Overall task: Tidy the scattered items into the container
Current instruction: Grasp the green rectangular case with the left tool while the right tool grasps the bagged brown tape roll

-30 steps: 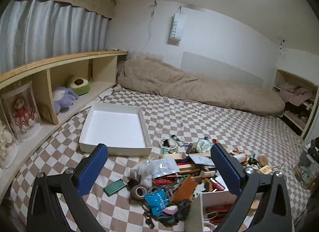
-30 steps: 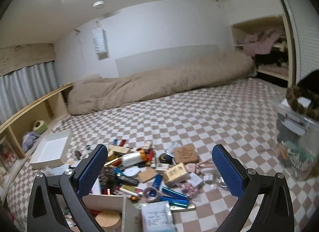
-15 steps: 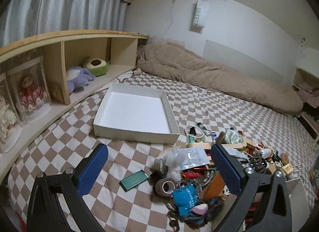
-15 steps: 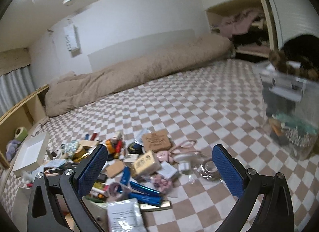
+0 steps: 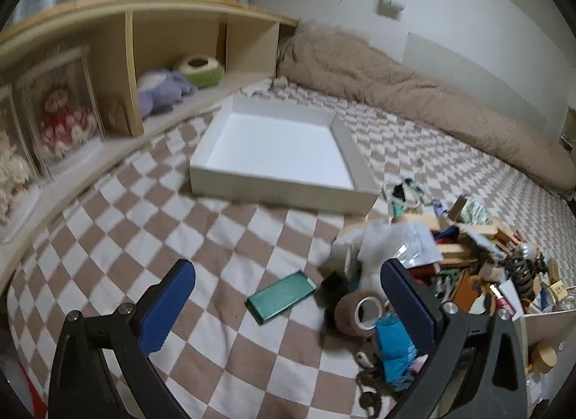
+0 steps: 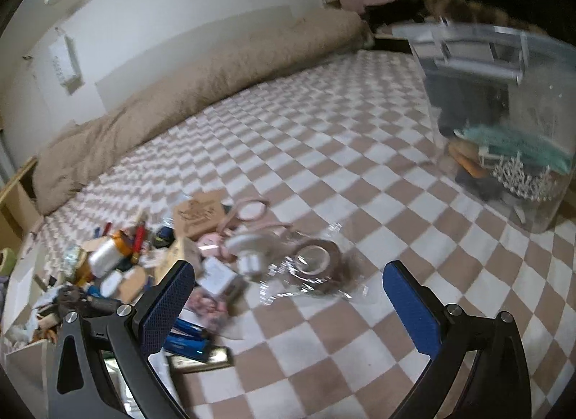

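Left gripper, jaws standing wide apart and holding nothing, is hovering above the checked bedcover. Directly between its blue pads a flat green case is lying on the cover, at the near-left edge of the scattered pile. The case's long axis is running diagonally, from lower left to upper right, so it is sitting oblique to the line joining the two pads; judged from this, a twist of the wrist would be needed to close across its short side. The white open box, which appears empty, is lying beyond the case, up and slightly left, with bare cover between them.

Right gripper, likewise spread and empty, is facing the far side of the same pile. A brown tape roll in clear wrap is lying just ahead of it, slightly right of centre. A clear tub with oddments inside is standing well off to its right.

For the green case the left gripper is the nearer; for the wrapped roll, the right.
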A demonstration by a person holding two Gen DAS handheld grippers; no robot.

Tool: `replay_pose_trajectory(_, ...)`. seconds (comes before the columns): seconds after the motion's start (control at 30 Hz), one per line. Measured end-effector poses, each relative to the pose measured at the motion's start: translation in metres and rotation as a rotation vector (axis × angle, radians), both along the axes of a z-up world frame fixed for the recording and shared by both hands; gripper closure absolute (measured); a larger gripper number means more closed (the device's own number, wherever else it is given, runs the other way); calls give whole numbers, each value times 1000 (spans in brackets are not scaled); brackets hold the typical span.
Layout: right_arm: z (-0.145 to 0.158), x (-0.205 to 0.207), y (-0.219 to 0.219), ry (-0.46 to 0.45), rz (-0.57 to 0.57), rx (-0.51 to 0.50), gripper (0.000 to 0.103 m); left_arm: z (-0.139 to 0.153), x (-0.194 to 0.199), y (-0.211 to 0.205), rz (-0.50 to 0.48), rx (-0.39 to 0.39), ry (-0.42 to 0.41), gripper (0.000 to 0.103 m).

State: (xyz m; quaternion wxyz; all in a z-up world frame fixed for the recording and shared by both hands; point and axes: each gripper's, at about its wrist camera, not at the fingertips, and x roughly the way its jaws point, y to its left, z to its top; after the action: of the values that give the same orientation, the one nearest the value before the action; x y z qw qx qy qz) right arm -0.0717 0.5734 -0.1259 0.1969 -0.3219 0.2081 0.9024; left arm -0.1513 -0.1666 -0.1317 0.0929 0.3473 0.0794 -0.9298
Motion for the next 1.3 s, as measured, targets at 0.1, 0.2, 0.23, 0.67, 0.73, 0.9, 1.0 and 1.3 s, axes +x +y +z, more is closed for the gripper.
replay_pose_trajectory(0.1,-11,0,6,-28,-22,-24,0,-18,-7,-6,31,-5,-52,0)
replay_pose_trajectory(0.2,-22,0,13,-45,-41,-61,0,-32,-12,-14,61,2,-91,0)
replay_pose_trajectory(0.23,-25,0,15,-54,-46,-68,0,-35,-13,-17,70,-1,-101,0)
replay_pose_trajectory(0.67,-54,-6,14,-134,-51,-116,0,-81,-44,-12,26,-58,-218,0)
replay_pose_trajectory(0.73,-55,-8,14,-140,-49,-112,0,-82,-48,-12,-6,-46,-220,0)
replay_pose_trajectory(0.9,-57,-9,11,-151,-50,-90,0,-84,-53,-17,-32,-14,-220,1)
replay_pose_trajectory(1.0,-58,-9,9,-157,-45,-79,0,-81,-51,-11,-50,-40,-212,22)
replay_pose_trajectory(1.3,-50,-23,8,-187,-25,-1,0,-79,-41,2,-80,-110,-216,63)
